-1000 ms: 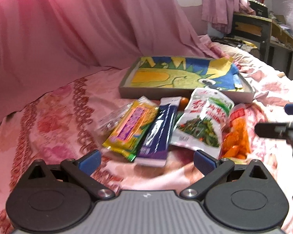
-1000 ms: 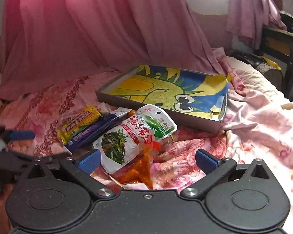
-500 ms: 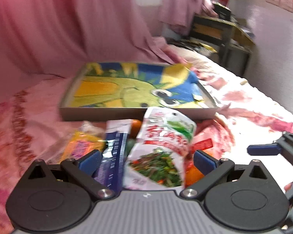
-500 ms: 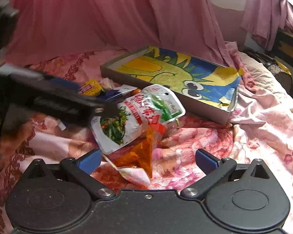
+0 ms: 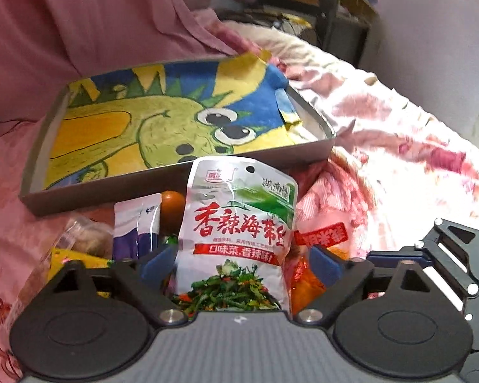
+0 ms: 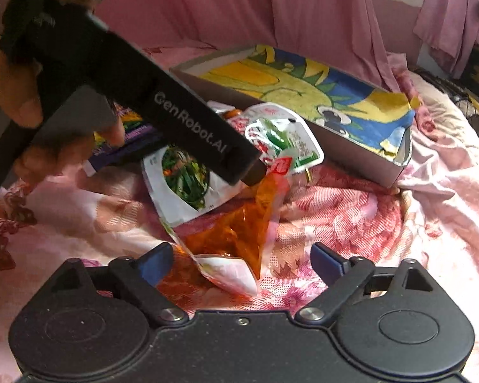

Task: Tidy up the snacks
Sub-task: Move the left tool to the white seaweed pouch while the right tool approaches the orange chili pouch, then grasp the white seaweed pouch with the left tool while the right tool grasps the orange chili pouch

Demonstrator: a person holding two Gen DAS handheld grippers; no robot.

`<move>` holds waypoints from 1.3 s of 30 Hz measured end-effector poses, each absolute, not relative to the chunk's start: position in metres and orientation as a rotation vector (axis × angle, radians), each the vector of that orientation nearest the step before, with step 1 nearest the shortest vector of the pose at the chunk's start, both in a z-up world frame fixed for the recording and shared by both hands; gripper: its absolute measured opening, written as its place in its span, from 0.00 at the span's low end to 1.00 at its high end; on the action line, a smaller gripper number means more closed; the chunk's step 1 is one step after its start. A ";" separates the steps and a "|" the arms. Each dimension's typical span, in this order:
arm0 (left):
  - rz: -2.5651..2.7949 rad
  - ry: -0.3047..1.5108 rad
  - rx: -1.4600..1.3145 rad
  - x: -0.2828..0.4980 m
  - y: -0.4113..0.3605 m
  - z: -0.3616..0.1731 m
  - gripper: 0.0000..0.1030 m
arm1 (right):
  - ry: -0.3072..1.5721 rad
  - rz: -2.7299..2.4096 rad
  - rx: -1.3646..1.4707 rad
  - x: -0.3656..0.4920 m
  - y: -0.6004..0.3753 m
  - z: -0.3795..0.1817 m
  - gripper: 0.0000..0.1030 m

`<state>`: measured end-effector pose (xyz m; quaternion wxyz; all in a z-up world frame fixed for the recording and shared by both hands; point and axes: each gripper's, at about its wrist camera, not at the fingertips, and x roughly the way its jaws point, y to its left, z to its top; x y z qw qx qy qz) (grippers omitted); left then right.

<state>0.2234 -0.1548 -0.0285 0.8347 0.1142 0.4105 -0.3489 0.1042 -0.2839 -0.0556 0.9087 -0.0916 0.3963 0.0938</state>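
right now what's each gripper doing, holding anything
left gripper: jaws closing around the seaweed pouch, not gripping yet
right gripper: jaws closing over the orange bag, not gripping yet

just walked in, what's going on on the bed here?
A person with a handheld gripper in each hand is sorting snacks piled on a pink floral bedspread. The left gripper is closing around the white seaweed packet; its pads don't visibly press it yet. The right gripper is closing too, with the tip of the orange snack bag between its fingers. The dinosaur-lined tray behind the pile holds no snacks so far.
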 end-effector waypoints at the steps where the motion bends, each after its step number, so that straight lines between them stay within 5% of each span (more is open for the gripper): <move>1: -0.739 0.876 0.248 0.226 -0.155 -0.028 0.86 | 0.823 0.192 -0.188 0.106 -0.284 -0.058 0.84; 13: -0.706 0.875 0.366 0.222 -0.174 -0.036 0.84 | 0.816 0.217 -0.154 0.118 -0.283 -0.069 0.74; 18: -0.665 0.870 0.430 0.216 -0.184 -0.038 0.82 | 0.805 0.249 -0.157 0.116 -0.279 -0.069 0.56; 39: -0.568 0.780 0.505 0.188 -0.200 -0.025 0.43 | 0.797 0.144 -0.138 0.117 -0.292 -0.065 0.51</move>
